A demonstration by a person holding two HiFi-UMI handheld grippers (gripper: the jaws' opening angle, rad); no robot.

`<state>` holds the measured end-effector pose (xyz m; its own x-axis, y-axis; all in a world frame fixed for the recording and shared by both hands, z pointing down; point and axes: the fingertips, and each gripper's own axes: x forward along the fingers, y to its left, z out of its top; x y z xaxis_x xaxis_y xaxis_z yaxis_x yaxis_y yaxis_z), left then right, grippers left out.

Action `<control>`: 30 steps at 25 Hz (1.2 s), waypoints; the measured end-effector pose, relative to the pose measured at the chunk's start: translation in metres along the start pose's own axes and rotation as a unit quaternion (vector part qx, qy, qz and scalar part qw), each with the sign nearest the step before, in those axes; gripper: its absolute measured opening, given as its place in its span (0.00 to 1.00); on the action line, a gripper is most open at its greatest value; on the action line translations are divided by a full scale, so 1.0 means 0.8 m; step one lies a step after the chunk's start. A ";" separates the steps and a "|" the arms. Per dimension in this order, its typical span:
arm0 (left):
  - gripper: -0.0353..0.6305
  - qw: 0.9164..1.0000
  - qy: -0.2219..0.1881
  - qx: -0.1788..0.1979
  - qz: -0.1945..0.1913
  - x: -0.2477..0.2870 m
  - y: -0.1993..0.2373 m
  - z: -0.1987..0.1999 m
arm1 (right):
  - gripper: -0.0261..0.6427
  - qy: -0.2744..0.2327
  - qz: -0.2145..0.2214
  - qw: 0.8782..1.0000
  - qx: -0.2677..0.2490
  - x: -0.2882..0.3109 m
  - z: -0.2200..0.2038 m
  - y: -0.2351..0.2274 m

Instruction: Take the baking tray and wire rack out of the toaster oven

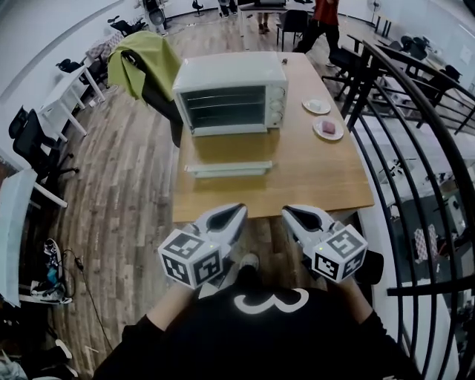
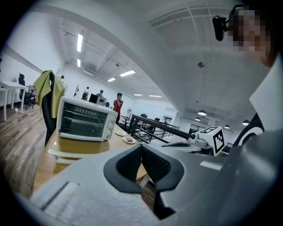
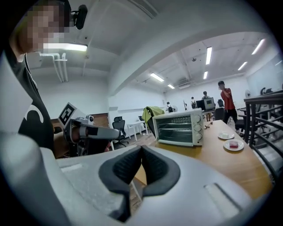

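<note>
A white toaster oven (image 1: 230, 93) stands at the far end of the wooden table (image 1: 312, 178). Its door (image 1: 226, 169) hangs open and flat toward me. Wire rack bars (image 1: 225, 107) show inside the cavity; the baking tray cannot be told apart from them. My left gripper (image 1: 239, 211) and right gripper (image 1: 288, 213) hover side by side just short of the table's near edge, both shut with nothing held. In the left gripper view the oven (image 2: 86, 119) lies beyond the touching pads (image 2: 132, 161). From the right gripper view the oven (image 3: 179, 127) sits ahead of the shut jaws.
Two small plates (image 1: 316, 106) (image 1: 328, 128) lie on the table right of the oven. A chair with a green jacket (image 1: 145, 59) stands at the table's far left. A black railing (image 1: 401, 111) runs along the right. A person in red (image 1: 323, 18) stands far back.
</note>
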<state>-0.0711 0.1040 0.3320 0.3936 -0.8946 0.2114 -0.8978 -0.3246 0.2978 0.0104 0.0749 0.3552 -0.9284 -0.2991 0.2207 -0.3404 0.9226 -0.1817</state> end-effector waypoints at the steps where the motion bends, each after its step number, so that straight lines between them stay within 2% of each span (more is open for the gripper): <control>1: 0.07 1.000 0.002 -0.001 -0.001 0.010 0.014 0.004 | 0.04 0.002 -0.002 1.000 0.003 0.014 0.003 -0.011; 7: 0.07 1.000 0.020 -0.015 0.011 0.073 0.106 0.029 | 0.04 0.009 -0.009 0.999 0.031 0.092 0.023 -0.080; 14: 0.07 0.999 0.023 -0.023 0.013 0.140 0.209 0.061 | 0.04 0.000 -0.019 0.997 0.068 0.188 0.046 -0.163; 22: 0.07 0.998 0.022 -0.048 0.027 0.192 0.311 0.079 | 0.04 -0.001 -0.005 0.994 0.112 0.288 0.059 -0.228; 27: 0.08 0.996 0.008 -0.087 0.035 0.214 0.369 0.087 | 0.05 -0.001 0.004 0.991 0.134 0.337 0.059 -0.256; 29: 0.11 0.993 0.003 -0.112 0.036 0.221 0.392 0.090 | 0.14 -0.001 0.004 0.990 0.144 0.353 0.059 -0.267; 30: 0.17 0.991 0.000 -0.126 0.037 0.224 0.403 0.091 | 0.15 -0.004 0.003 0.988 0.154 0.361 0.060 -0.273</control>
<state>-0.3046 -0.1833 0.3981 0.3275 -0.9135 0.2413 -0.8462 -0.1700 0.5050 -0.1906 -0.2248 0.4125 -0.9309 -0.2973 0.2122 -0.3638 0.8069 -0.4653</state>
